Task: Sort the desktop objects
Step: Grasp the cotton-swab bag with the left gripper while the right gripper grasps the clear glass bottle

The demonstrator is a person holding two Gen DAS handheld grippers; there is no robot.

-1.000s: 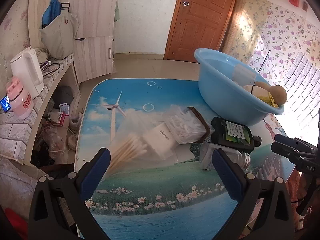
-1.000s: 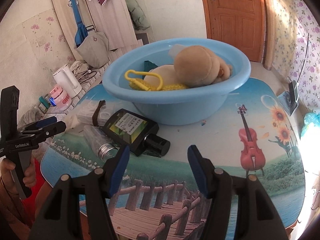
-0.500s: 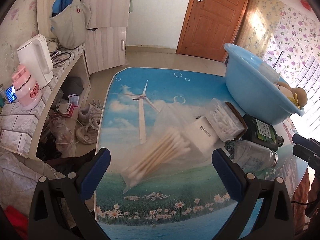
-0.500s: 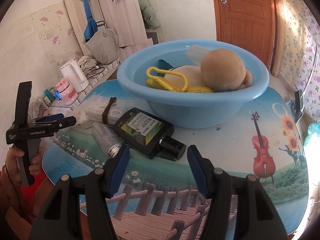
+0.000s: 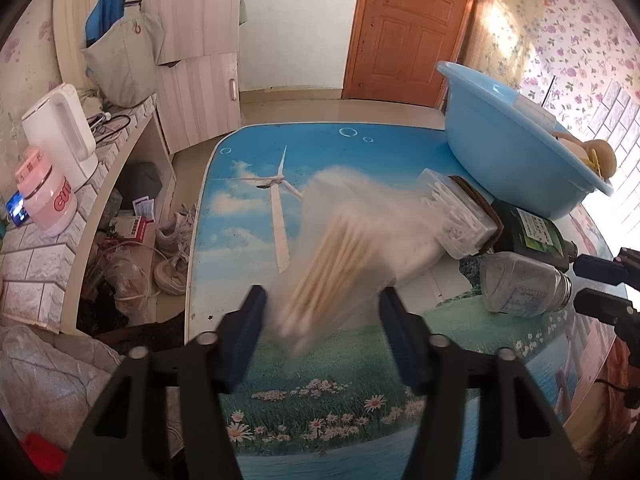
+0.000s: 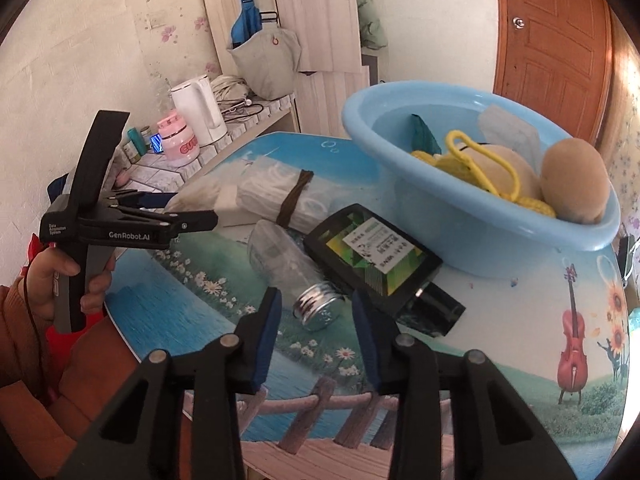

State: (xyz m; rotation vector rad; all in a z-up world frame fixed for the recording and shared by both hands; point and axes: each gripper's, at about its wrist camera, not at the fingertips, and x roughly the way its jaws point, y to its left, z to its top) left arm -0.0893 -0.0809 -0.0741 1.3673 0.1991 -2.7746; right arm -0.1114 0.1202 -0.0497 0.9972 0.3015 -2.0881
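Observation:
A clear bag of wooden cotton swabs [image 5: 336, 256] lies on the printed table, blurred by motion. My left gripper [image 5: 320, 312] is open with its jaws on either side of the bag's near end; it also shows in the right wrist view [image 6: 176, 212]. My right gripper [image 6: 316, 320] is open, its jaws flanking the metal cap of a clear bottle [image 6: 292, 264] lying on its side. The bottle [image 5: 520, 284] shows in the left wrist view too. A black flat bottle [image 6: 376, 256] lies beside it. A blue basin [image 6: 460, 200] holds a plush toy [image 6: 576, 180].
A clear box of white swabs [image 5: 456, 216] with a brown band lies by the basin [image 5: 512, 152]. A white box [image 6: 230, 204] sits under the bags. A side shelf holds a kettle [image 5: 60, 136] and a pink jar [image 5: 48, 196]. Shoes and clutter lie on the floor left of the table.
My left gripper moved forward onto the swab bag and its jaws narrowed around it. My right gripper swung left and closer, from the black bottle to the clear bottle's cap.

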